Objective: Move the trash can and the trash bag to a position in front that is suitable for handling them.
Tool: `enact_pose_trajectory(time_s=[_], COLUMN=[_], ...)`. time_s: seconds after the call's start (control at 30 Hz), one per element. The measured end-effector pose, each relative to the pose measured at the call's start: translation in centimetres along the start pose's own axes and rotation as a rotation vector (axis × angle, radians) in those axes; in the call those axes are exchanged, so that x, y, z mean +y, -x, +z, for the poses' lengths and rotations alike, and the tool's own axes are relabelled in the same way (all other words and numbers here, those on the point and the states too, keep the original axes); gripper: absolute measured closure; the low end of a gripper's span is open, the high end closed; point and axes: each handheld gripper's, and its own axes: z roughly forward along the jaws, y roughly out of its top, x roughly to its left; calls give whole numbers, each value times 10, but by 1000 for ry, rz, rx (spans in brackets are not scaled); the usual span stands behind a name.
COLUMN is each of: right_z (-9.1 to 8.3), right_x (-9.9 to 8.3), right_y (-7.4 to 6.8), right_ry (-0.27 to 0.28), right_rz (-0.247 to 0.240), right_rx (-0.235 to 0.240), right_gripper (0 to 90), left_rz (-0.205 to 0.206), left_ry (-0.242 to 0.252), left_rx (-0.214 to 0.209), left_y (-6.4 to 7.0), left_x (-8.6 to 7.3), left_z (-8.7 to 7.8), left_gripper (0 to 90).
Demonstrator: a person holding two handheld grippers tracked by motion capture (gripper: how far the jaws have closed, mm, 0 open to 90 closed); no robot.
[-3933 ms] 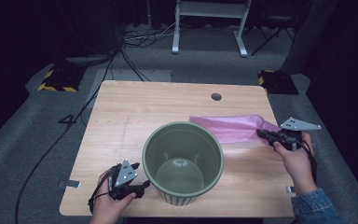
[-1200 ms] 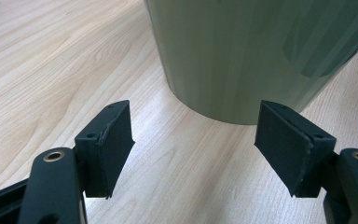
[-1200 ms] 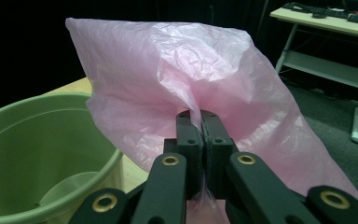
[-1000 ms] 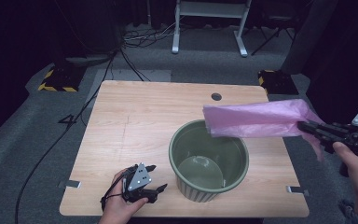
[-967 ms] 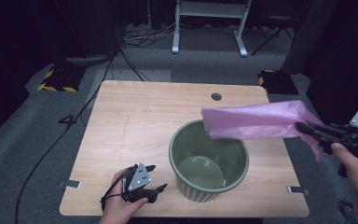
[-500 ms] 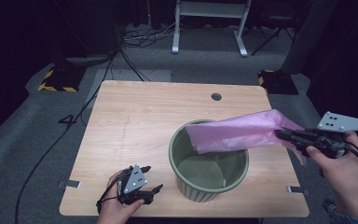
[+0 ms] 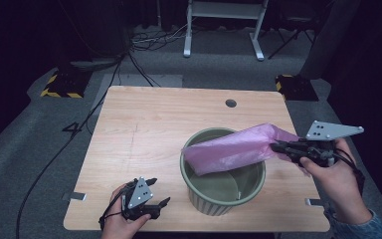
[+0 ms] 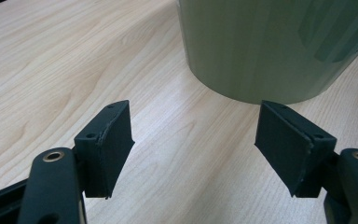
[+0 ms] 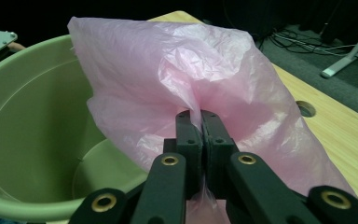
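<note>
- Two jaws of the right gripper (image 9: 199,122) were pinched tight on a fold of the pink plastic bag (image 9: 191,79), with the film bunched between them.
- That bag (image 7: 236,149) stretched out from the grip and hung over the green bucket's (image 7: 223,196) mouth, its far end above the rim.
- Left gripper (image 7: 151,206) sat low on the wooden table (image 7: 154,124), jaws spread wide and empty, just beside the bucket's wall (image 8: 270,46).
</note>
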Motion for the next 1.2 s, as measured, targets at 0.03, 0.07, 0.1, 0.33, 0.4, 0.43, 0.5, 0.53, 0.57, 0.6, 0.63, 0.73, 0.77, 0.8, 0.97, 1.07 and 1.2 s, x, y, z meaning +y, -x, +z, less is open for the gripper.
enact_pose_trajectory(time_s=[0.03,0.07,0.1,0.33,0.4,0.43,0.5,0.53,0.57,0.6,0.63,0.73,0.77,0.8,0.97,1.07,1.2], right_z=[3,5,11,28,27,27,17,12,8,3,-2,-11,-11,-11,1,7,20], right_x=[1,2,4,11,11,11,11,10,9,9,7,3,3,2,5,8,16], right_y=[-2,-3,-7,-18,-18,-18,-14,-13,-11,-10,-8,-4,-4,-4,-13,-17,-23], right_ry=[-2,-1,0,-33,-48,-48,-65,-72,-78,-87,-92,-118,-118,-128,-139,-124,-93], right_rz=[-5,-9,-19,-64,-74,-74,-80,-81,-79,-81,-80,-76,-76,-84,-112,-121,-125], right_rx=[5,14,34,64,59,59,31,21,9,-5,-17,-42,-42,-45,-19,-2,45], right_gripper=[874,872,870,871,874,874,876,877,878,877,878,878,878,878,878,878,876], left_rz=[0,2,1,-2,3,3,2,1,0,-1,-1,-4,0,2,4,2,0], left_ry=[0,2,5,27,32,32,39,41,42,43,43,42,41,39,40,42,47], left_rx=[1,3,6,27,33,33,37,38,38,37,38,35,32,33,28,28,29], left_y=[0,0,-1,-6,-7,-7,-9,-9,-9,-10,-10,-9,-9,-9,-7,-8,-9], left_x=[0,1,1,7,9,9,11,11,11,11,11,11,11,11,12,11,10], left_z=[0,-1,-1,-11,-14,-14,-16,-16,-16,-16,-15,-13,-13,-12,-11,-11,-12], left_gripper=[274,275,275,276,276,276,276,276,276,276,276,276,276,276,276,276,277])
